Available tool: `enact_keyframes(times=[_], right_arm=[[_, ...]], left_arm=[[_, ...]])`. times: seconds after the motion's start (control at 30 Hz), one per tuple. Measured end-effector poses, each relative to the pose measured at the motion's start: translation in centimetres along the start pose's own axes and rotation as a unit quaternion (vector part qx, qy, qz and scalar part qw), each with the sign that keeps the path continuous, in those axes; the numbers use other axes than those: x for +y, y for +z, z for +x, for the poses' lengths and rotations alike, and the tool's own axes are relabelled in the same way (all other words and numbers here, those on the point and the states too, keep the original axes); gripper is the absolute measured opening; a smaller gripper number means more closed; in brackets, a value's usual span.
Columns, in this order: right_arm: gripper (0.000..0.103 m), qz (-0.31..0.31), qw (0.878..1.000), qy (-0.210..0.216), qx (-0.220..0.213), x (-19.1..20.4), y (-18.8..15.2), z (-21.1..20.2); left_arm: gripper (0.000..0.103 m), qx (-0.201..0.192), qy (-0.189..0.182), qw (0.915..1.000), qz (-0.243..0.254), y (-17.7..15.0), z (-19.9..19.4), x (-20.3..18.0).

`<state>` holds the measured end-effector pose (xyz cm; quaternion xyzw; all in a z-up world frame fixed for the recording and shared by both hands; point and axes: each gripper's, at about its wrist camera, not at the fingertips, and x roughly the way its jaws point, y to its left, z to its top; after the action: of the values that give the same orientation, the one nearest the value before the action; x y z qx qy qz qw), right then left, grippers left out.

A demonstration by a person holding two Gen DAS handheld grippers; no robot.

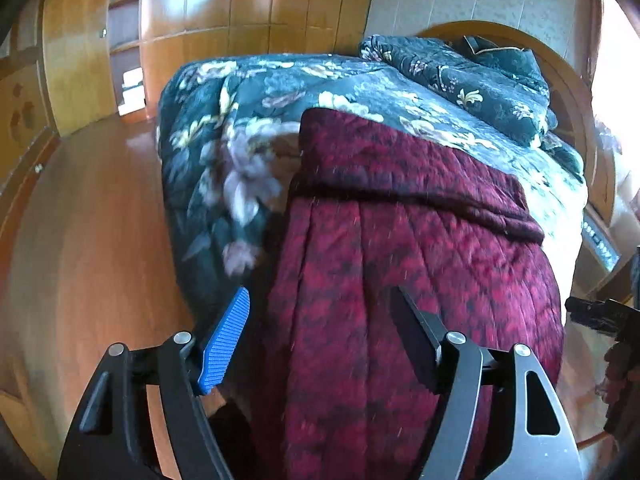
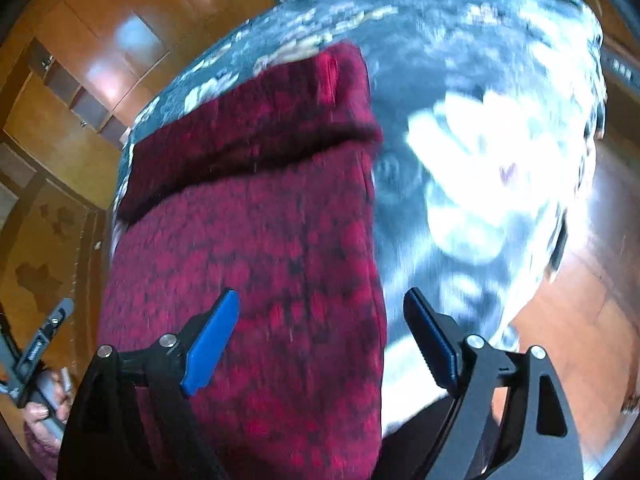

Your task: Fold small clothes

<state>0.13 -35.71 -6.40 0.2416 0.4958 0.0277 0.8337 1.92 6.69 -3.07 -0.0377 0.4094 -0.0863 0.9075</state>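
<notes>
A dark red patterned garment [image 1: 400, 240] lies spread on a bed, its far end folded back into a thick band [image 1: 400, 168]. It also shows in the right wrist view [image 2: 256, 216]. My left gripper [image 1: 320, 312] is open and empty, hovering above the garment's near part. My right gripper [image 2: 322, 316] is open and empty above the garment's right edge. The left gripper's handle and the hand holding it show at the lower left of the right wrist view [image 2: 36, 360].
The bed carries a dark green floral quilt [image 1: 224, 128] with a bunched quilt and pillow [image 1: 472, 76] by the wooden headboard. Wooden wardrobes [image 1: 224, 8] stand behind. Polished wood floor [image 1: 88, 240] lies left of the bed.
</notes>
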Motion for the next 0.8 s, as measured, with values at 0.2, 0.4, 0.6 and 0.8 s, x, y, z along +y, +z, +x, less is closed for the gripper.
enact_keyframes(times=[0.2, 0.4, 0.6, 0.8], right_arm=[[0.088, 0.036, 0.997, 0.051, 0.051, -2.6, -3.7, -0.1], [0.088, 0.06, 0.986, 0.114, 0.105, -3.8, -7.2, 0.8], [0.085, 0.037, 0.976, 0.145, 0.158, -2.9, -10.2, 2.1], [0.026, -0.021, 0.973, 0.147, 0.175, -1.6, -10.5, 1.2]], left_arm=[[0.072, 0.046, -0.049, 0.9971, -0.035, -4.4, -1.3, 3.3], [0.072, 0.087, -0.088, 0.9907, -0.057, -8.5, -1.9, 5.0], [0.047, 0.147, -0.139, 0.9764, -0.074, -11.1, -0.4, 5.3], [0.008, 0.143, -0.178, 0.9727, -0.041, -11.1, -1.4, 3.8]])
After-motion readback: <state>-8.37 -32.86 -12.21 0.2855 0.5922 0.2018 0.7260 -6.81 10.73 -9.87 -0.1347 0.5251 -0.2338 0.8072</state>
